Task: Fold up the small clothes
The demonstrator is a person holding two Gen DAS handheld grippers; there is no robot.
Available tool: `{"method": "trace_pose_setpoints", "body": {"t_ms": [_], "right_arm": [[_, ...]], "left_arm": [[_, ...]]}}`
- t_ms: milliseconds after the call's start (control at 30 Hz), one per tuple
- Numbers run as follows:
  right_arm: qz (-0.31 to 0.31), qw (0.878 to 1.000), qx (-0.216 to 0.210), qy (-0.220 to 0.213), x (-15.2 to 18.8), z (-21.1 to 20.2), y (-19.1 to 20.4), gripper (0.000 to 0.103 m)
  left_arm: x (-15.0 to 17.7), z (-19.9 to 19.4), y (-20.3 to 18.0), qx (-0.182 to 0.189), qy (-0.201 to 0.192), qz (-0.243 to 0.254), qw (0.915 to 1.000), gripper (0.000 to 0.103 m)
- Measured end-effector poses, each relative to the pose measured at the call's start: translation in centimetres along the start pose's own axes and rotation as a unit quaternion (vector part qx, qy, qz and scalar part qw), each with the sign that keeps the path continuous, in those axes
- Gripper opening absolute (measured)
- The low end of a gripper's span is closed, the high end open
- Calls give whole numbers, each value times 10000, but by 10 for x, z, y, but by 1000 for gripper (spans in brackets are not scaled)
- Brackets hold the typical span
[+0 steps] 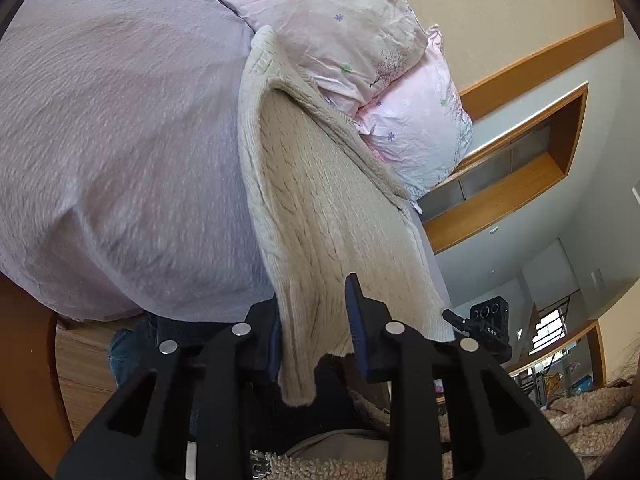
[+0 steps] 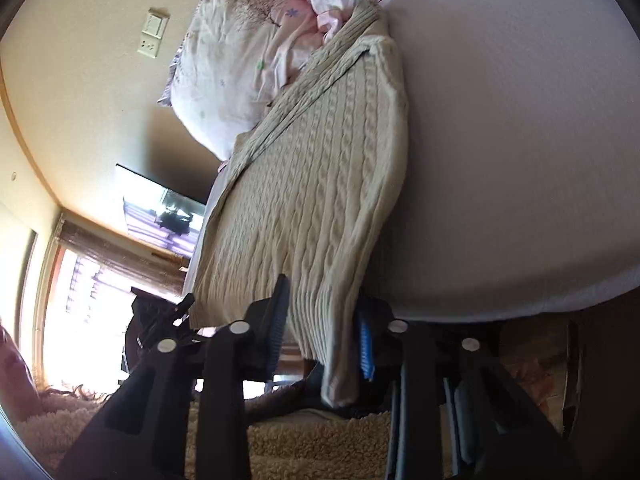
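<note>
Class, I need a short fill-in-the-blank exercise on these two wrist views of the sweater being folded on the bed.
1. The cream sweater has a ____ knit pattern.
2. It lies on a bed beside floral ____.
3. Both the left tongs and right tongs have sweater fabric ____ their fingers.

Missing words: cable; pillows; between

one sweater (image 2: 320, 184), two pillows (image 1: 360, 40), one bed (image 2: 520, 140)

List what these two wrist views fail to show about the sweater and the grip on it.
- Left wrist view: left gripper pad contact, hidden by the sweater hem.
- Right wrist view: right gripper far pad, mostly covered by knit.
- Sleeves: folded under or out of sight in both.
- Bed edges: cut off.
</note>
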State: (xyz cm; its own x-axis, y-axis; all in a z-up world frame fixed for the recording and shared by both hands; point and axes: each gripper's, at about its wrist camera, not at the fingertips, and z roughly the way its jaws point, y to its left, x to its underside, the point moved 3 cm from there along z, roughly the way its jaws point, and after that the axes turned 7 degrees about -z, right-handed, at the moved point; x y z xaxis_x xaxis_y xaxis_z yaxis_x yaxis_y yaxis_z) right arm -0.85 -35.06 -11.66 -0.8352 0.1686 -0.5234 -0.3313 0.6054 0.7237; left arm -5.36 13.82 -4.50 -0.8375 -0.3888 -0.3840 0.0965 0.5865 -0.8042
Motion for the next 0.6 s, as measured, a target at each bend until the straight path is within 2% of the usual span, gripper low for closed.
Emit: {"method": "trace_pose_setpoints", "body": {"t_ms": [33, 67, 100, 167, 233, 333, 433, 500, 600], "right_arm": [[-68, 10000, 6, 31, -2, 2, 3, 10], [-153, 9999, -21, 15, -5, 4, 8, 9], [-244, 9996, -88, -60, -12, 4, 14, 8], [-526, 9978, -243, -332, -35, 1, 32, 8], [-875, 9934, -262, -695, -69, -4, 53, 8], [-1293, 9818, -198, -1373, -138, -6, 76, 8], [-1390, 9696, 86, -2014, -214, 8, 74, 8], [-1148, 9683, 331, -2193, -259, 30, 57, 8], [-701, 9674, 1051, -2194, -305, 72, 19, 8]], "left_arm": [[3, 4, -4, -81, 87, 121, 9999, 21], [5, 8, -8, -217, 161, 251, 9993, 13], [4, 11, -12, -292, 181, 344, 9988, 12], [-7, 10, -22, -95, 148, 359, 9992, 9], [-32, 4, -37, 26, -50, 499, 9987, 9], [-93, 5, -64, 40, -524, 761, 9957, 9], [-171, 30, -74, -141, -1056, 699, 9918, 9], [-223, 60, -71, -366, -1231, 551, 9902, 9], [-279, 113, -55, -876, -1300, 419, 9867, 9]]}}
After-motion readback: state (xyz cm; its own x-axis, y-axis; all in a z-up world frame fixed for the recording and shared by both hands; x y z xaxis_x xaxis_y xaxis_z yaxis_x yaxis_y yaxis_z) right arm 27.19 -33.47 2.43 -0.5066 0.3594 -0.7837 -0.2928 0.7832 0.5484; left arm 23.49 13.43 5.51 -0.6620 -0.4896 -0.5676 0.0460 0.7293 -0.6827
